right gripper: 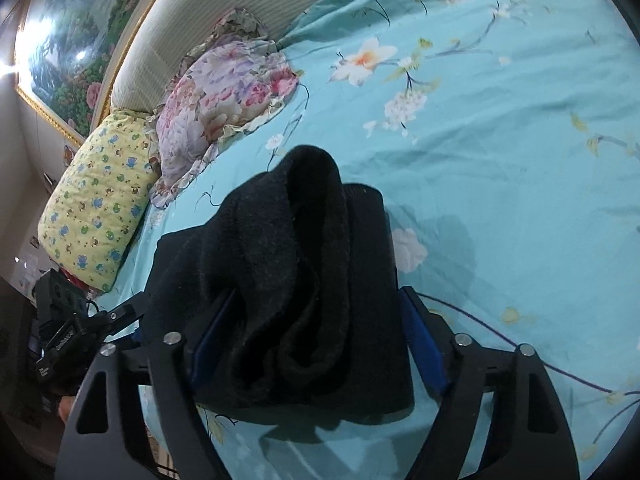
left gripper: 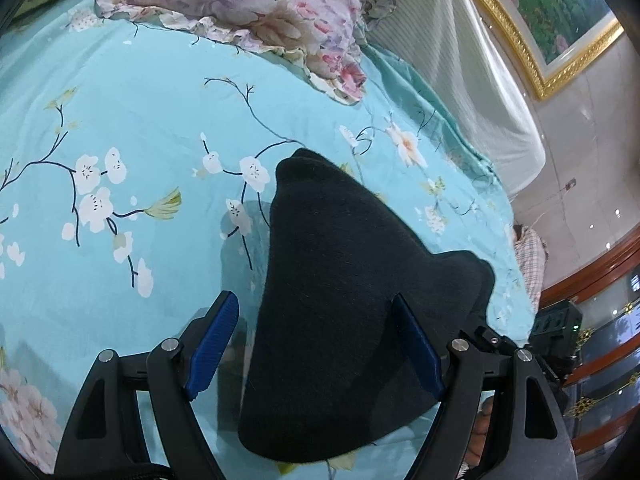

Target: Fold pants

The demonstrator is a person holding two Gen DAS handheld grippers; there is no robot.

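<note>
Right gripper [right gripper: 316,320] wide, black pants [right gripper: 288,280] bunched, folded

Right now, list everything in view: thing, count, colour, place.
pants: one, black, bunched, lying between the fingers of both grippers, above the sheet
sheet: one, turquoise with white blossoms, covering the bed
floral pillow: one, pink and lilac, at the head of the bed
yellow pillow: one, yellow with small animal prints, beside the floral pillow
headboard: one, pale ribbed, behind the pillows
painting: one, gold frame, flower scene, on the wall
checked cloth: one, pale plaid, off the bed edge
left gripper: black with blue pads, jaws apart around the pants
right gripper: same colours; grip unclear
</note>
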